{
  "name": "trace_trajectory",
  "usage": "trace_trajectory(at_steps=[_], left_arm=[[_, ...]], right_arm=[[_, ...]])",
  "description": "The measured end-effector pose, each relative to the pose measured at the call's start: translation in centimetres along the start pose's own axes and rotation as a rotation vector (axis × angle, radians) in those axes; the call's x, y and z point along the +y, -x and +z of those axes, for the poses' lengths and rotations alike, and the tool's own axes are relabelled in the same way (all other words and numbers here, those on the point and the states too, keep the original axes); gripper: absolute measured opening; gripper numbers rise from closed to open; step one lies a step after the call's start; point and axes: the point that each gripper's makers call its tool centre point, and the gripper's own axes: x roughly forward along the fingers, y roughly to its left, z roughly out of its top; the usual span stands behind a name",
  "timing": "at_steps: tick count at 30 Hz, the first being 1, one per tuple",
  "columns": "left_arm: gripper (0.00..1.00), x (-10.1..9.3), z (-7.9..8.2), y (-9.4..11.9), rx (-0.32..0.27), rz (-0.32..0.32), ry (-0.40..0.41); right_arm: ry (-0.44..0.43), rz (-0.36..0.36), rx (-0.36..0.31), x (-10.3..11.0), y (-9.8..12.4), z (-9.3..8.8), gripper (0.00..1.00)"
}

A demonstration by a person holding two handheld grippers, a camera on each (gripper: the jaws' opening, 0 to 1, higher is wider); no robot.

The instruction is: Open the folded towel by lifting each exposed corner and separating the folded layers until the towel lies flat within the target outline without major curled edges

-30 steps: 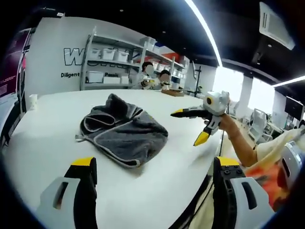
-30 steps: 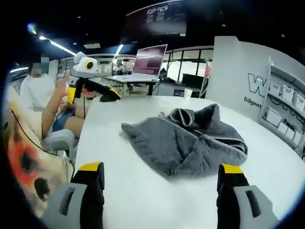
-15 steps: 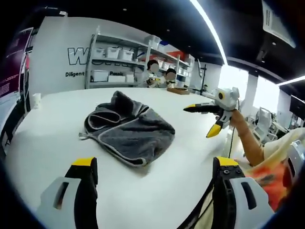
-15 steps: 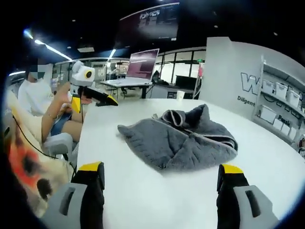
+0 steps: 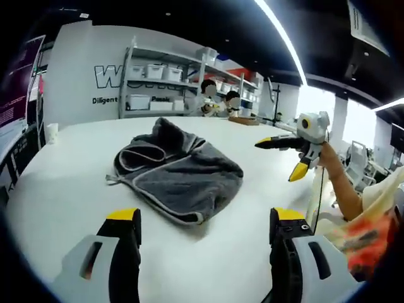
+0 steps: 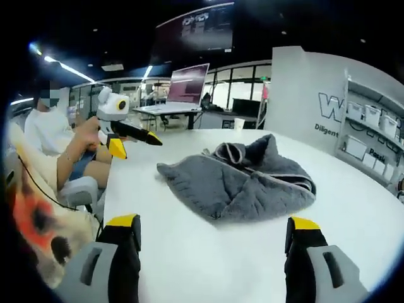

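Left gripper view showed both grippers (image 5: 201, 218) (image 6: 212, 224) edged nearer the folded towel (image 5: 178, 170) — jaws spread, nothing held — unfolding not begun.

Left gripper (image 5: 202, 233) and right gripper (image 6: 208, 243) each show black jaws capped yellow on pale grey bodies with slots. The person's clothing (image 5: 363, 237) looks orange-and-cream patterned, blurred.

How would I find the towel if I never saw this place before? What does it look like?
Look at the big white table that takes up most of the room in front of the shelves. Near its middle lies the towel, a dark grey, fluffy heap folded over itself with a pale trim along its edges. It is the one soft, crumpled thing on the table's smooth top.
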Motion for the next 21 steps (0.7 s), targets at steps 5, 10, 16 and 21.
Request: trace_trajectory(at_steps=[5, 10, 16, 21], left_arm=[[0.53, -0.4, -0.7, -1.1, -0.016, -0.018, 0.024], [0.36, 0.2, -1.6, -2.4, -0.028, -0.014, 0.077], [0.18, 0.2, -2.2, -3.2, -0.031, -0.015, 0.089], [0.07, 0.8, -2.4, -3.3, -0.025, 0.000, 0.065]], right_arm=[[-0.002, 0.004, 0.006, 0.2, 0.0, -0.1, 0.94], [-0.003, 0.003, 0.001, 0.1, 0.1, 0.0, 0.94], [-0.008, 0.002, 0.003, -0.1, 0.1, -0.2, 0.93], [-0.008, 0.000, 0.007, -0.1, 0.1, -0.3, 0.92]])
